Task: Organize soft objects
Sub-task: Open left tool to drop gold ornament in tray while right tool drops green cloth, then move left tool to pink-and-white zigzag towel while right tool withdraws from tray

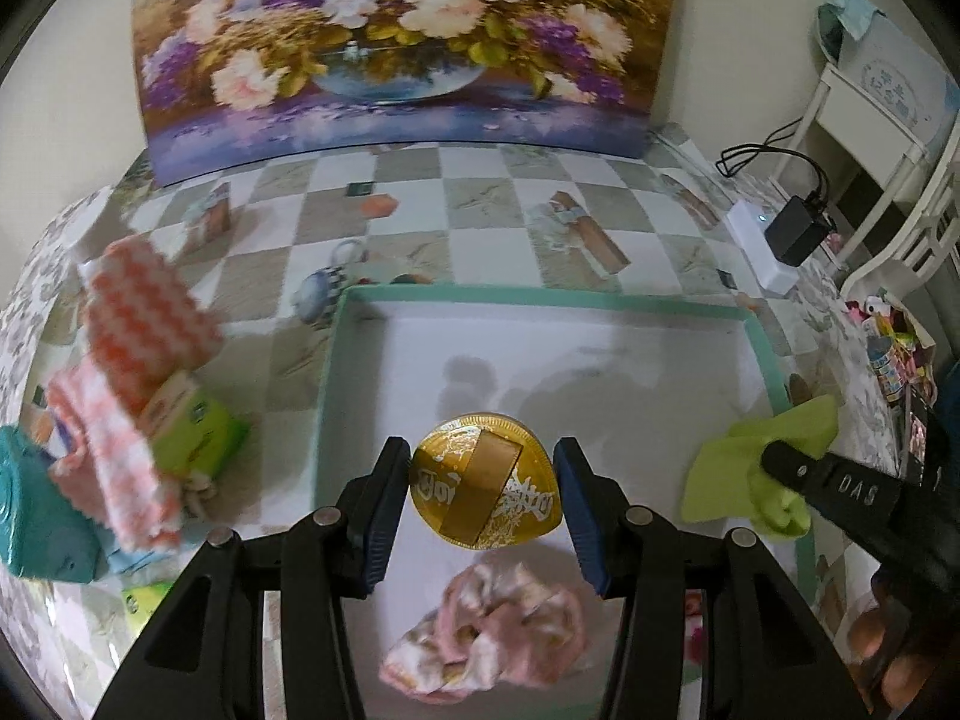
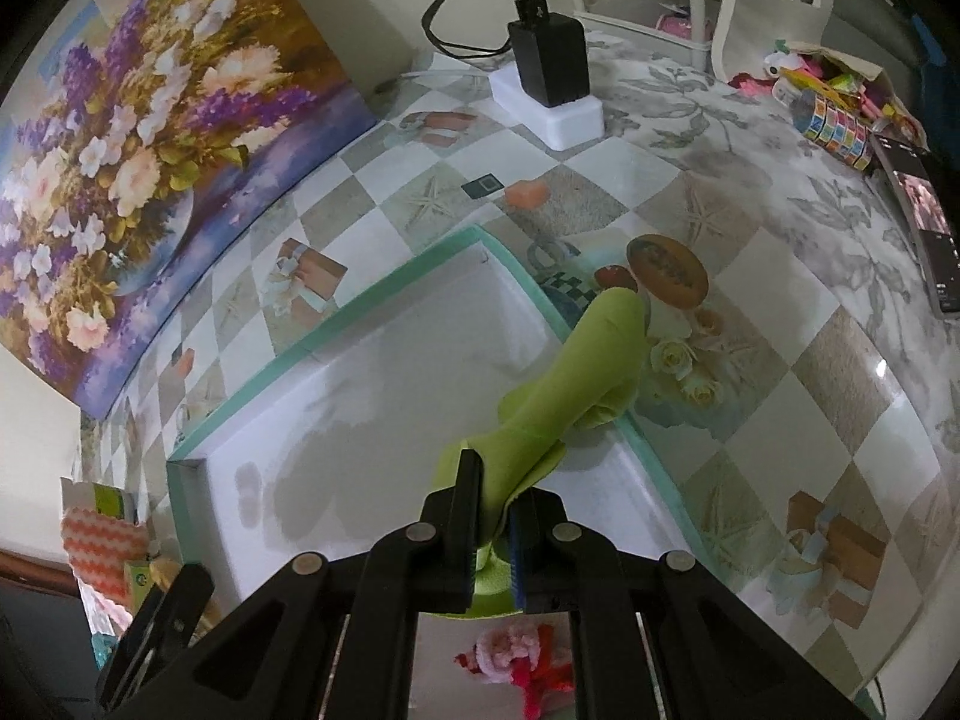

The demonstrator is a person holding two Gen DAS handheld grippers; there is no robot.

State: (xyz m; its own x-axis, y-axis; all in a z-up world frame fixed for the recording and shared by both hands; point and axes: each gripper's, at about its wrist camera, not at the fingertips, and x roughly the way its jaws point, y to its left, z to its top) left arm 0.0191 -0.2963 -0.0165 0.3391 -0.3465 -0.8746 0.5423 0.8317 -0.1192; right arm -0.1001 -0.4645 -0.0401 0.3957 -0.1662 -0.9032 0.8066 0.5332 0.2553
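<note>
Gold pouch (image 1: 485, 483) sits gripped in my left claw (image 1: 485, 501) above the white tray (image 1: 774, 360). My right claw (image 2: 498, 516) pinches the green cloth (image 2: 576, 384)

Shiny gold foil on the round disc (image 1: 485, 483) with a satin-looking ribbon band, soft matt lime cloth (image 2: 564, 396), fuzzy pink fabric scrunchie (image 1: 486, 630), smooth white box (image 1: 600, 360) with a teal rim, glossy checkered oilcloth tablecloth (image 2: 810, 396), matt black plastic gripper fingers (image 1: 384, 510).

Green cloth (image 2: 576, 384) in right hand-held gripper (image 2: 501, 516)
</note>
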